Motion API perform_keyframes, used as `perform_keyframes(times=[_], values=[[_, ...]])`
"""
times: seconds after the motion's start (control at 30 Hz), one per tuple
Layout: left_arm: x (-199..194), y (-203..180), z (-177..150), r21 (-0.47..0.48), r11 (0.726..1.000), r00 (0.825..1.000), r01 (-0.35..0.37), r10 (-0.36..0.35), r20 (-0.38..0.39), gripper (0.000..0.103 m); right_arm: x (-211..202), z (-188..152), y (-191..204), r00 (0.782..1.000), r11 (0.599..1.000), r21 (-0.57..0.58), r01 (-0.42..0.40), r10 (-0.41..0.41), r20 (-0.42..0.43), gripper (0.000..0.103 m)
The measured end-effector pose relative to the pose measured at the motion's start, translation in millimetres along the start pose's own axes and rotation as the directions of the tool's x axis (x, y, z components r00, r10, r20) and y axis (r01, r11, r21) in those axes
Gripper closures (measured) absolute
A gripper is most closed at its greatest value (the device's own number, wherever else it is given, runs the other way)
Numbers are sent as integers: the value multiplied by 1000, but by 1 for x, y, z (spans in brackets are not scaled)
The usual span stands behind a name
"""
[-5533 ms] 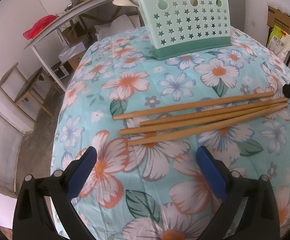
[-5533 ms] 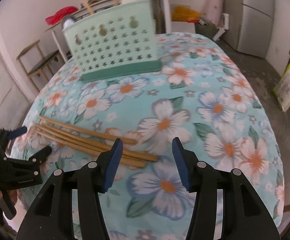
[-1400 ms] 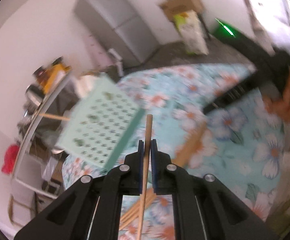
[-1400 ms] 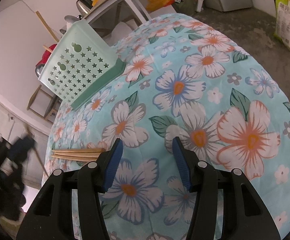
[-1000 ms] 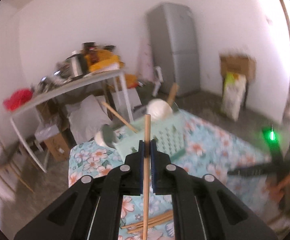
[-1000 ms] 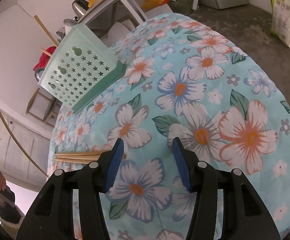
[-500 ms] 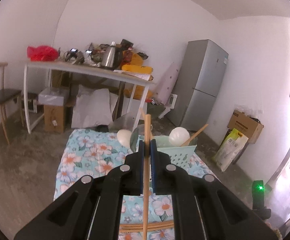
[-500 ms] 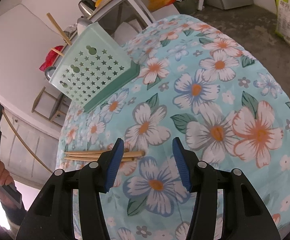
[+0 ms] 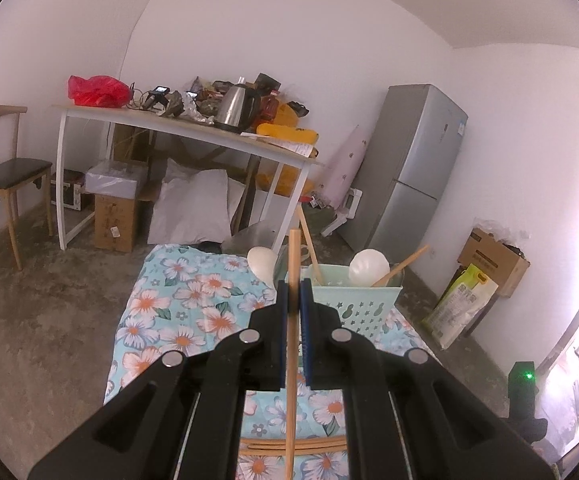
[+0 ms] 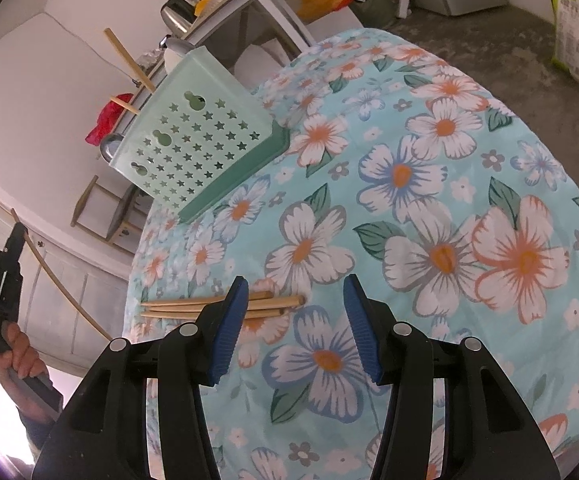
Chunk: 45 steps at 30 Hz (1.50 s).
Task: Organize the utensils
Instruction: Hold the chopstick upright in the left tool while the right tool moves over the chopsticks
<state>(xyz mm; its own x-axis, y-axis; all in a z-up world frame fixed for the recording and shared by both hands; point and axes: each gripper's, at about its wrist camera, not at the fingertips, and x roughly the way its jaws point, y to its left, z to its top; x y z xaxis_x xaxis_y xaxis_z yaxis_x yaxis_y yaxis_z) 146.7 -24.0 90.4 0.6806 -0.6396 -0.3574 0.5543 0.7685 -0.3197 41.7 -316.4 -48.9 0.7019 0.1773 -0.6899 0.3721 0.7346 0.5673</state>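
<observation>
Left wrist view: the left gripper (image 9: 294,294) pinches one chopstick (image 9: 292,344) upright, short of the green holder (image 9: 363,300) already holding spoons; the right gripper (image 10: 294,328) hangs open above three chopsticks (image 10: 209,307) lying on the tablecloth (image 10: 429,208), unsorted.

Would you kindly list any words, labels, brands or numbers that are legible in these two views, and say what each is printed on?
No text can be read in either view.
Fridge: a small blue sticker, too small to read.
Green and yellow sack: printing, too blurred to read.
Cardboard box under the white table: a small label, illegible.
Papers on the white table: print too small to read.
</observation>
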Motion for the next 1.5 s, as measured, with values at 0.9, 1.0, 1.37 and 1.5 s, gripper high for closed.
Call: perform_keyframes(times=[0.9,1.0,1.37,1.5], values=[[2,2,-3,5,1000,1000,-18,18,-9,98,-6,-2,3,997,997,32,-69,70,-11,55],[2,2,-2,5,1000,1000,-17,17,-9,98,-5,-2,4,997,997,33,-75,75,-13,55],[1,5,-3,7,1000,1000,-20,20,-9,98,-3,-4,7,994,994,44,-103,104,-32,55],[0,5,-3,7,1000,1000,-22,22,-9,98,1,-6,10,992,993,44,-112,114,-49,55]])
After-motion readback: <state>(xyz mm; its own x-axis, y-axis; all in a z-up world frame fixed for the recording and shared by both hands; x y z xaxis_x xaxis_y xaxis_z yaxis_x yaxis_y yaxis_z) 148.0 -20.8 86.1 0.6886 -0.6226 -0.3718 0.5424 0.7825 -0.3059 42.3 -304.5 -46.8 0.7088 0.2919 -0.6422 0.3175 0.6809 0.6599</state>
